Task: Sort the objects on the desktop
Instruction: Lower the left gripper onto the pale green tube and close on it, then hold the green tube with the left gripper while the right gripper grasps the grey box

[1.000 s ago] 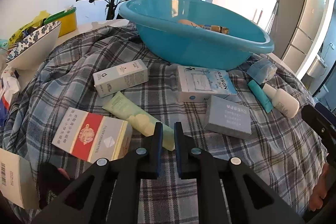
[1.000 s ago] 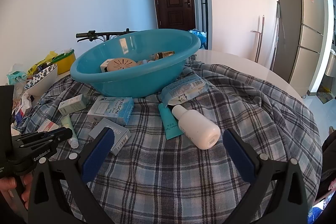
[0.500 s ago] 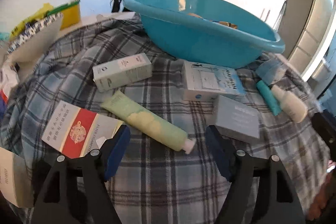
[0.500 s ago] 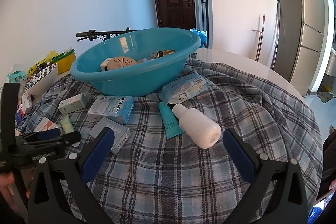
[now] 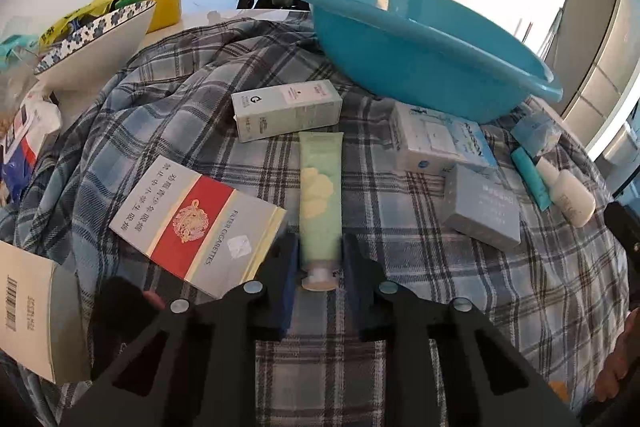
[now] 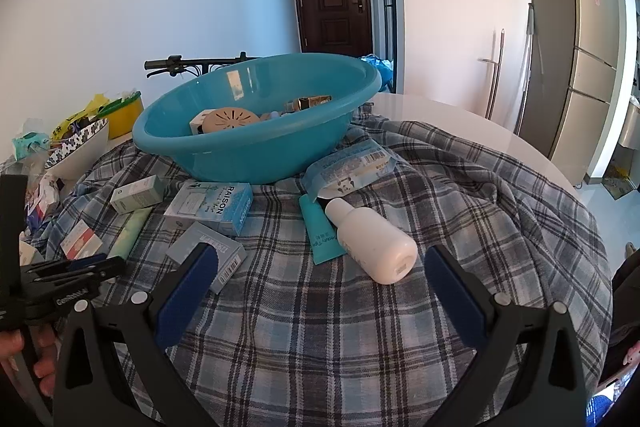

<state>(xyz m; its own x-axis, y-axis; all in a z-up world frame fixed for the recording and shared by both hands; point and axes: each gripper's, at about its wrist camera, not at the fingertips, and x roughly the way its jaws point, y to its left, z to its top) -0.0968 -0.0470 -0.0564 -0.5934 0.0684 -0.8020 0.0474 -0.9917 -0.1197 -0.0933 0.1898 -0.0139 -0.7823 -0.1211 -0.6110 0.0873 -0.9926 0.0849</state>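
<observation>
Closing from wide, the left gripper (image 5: 320, 263) now clamps the green tube (image 5: 321, 201) (cap end nearest); right gripper (image 6: 320, 291) hovers, jaws apart.

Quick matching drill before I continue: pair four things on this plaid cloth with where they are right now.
Things:
1. pale green squeeze tube
2. white plastic bottle
3. round beige vented lid
4. red-and-grey cigarette carton

Places:
A. inside the blue plastic basin
B. cap end between the left tool's closing pads
C. beside the teal tube
D. left of the green tube

Pairs: 1-B, 2-C, 3-A, 4-D
</observation>
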